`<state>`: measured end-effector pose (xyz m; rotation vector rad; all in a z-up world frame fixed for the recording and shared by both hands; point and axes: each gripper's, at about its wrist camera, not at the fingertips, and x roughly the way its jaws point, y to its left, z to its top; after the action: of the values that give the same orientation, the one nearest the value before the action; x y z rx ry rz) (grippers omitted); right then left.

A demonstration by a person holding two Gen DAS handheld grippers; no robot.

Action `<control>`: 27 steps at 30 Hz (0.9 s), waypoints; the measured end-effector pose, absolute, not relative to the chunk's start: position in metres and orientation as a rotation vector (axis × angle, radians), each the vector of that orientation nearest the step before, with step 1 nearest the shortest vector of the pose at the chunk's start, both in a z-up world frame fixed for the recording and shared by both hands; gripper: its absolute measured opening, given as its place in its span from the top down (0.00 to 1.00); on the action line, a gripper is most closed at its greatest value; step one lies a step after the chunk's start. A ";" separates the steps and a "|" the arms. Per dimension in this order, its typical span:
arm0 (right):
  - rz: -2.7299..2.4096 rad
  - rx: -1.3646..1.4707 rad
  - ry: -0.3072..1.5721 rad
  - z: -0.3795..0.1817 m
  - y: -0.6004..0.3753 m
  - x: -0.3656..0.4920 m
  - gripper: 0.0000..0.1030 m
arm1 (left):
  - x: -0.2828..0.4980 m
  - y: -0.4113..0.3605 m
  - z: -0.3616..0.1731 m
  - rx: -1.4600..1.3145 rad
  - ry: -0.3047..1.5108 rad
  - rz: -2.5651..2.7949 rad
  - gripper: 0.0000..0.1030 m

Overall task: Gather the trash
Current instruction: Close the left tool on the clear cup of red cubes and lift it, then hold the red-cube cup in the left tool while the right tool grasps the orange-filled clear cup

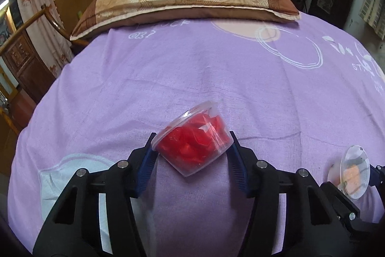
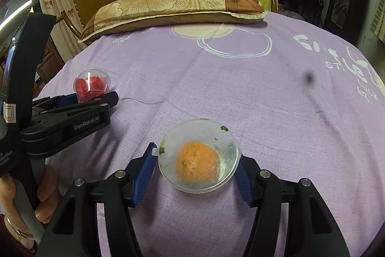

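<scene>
Since both cups are trash, I take one per hand: L gripper (image 1: 191, 148) clamps red-filled tub (image 1: 193, 140); R gripper (image 2: 196, 161) squeezes orange-smeared cup (image 2: 199, 155) off purple sheet (image 2: 240, 88).

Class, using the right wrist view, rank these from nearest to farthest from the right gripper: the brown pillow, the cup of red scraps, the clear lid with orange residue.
1. Clear lid, between the right gripper fingers.
2. Cup of red scraps, far left, in the left gripper.
3. Brown pillow, across the bed at the back.

Tilted red-filled clear cup (image 1: 193, 137); orange-smeared, perhaps empty, clear cup (image 2: 199, 155)
</scene>
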<state>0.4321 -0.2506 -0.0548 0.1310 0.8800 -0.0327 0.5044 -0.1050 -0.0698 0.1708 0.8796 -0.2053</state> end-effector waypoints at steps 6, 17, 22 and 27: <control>-0.036 0.123 0.882 -0.055 -0.249 0.433 0.41 | 0.501 -0.095 -0.059 0.142 0.825 -0.176 0.45; -0.034 0.131 0.880 -0.055 -0.251 0.432 0.41 | 0.484 -0.095 -0.046 0.146 0.777 -0.176 0.45; -0.037 0.138 0.878 -0.055 -0.253 0.432 0.41 | 0.477 -0.095 -0.043 0.156 0.761 -0.173 0.45; -0.047 0.144 0.876 -0.054 -0.254 0.431 0.42 | 0.467 -0.086 -0.035 0.130 0.743 -0.168 0.45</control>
<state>0.4308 -0.2539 -0.0545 0.1437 0.8761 -0.0474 0.4670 -0.0863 -0.0351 0.1303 0.7426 -0.1683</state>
